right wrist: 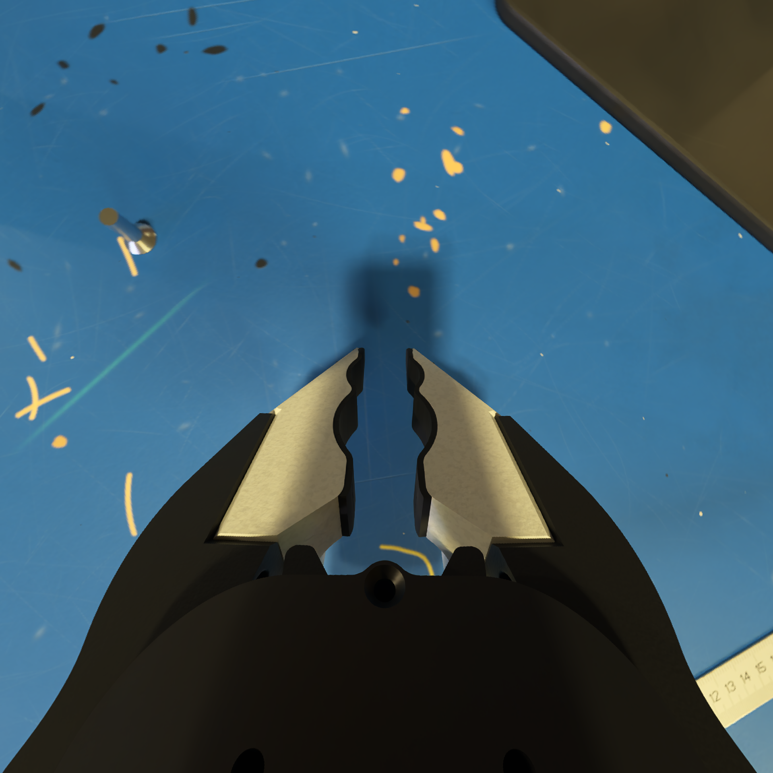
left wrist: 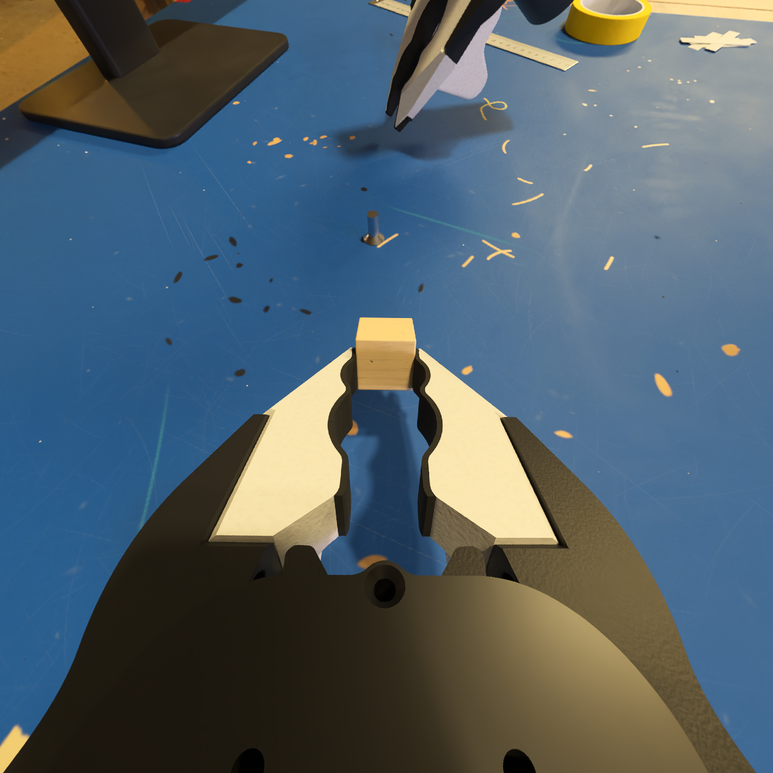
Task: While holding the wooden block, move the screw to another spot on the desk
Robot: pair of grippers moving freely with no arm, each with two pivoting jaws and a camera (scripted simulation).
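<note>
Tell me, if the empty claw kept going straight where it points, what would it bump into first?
Probably just the bare blue desk: the right claw points down at its own shadow. The screw stands well off to the side, out of that line.

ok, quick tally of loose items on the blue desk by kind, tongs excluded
wooden block: 1, clamped in the left tongs
screw: 1, standing head-down
yellow tape roll: 1
metal ruler: 1
black stand base: 1
white tape scrap: 1
Total: 6
Right tongs hold nothing.
</note>
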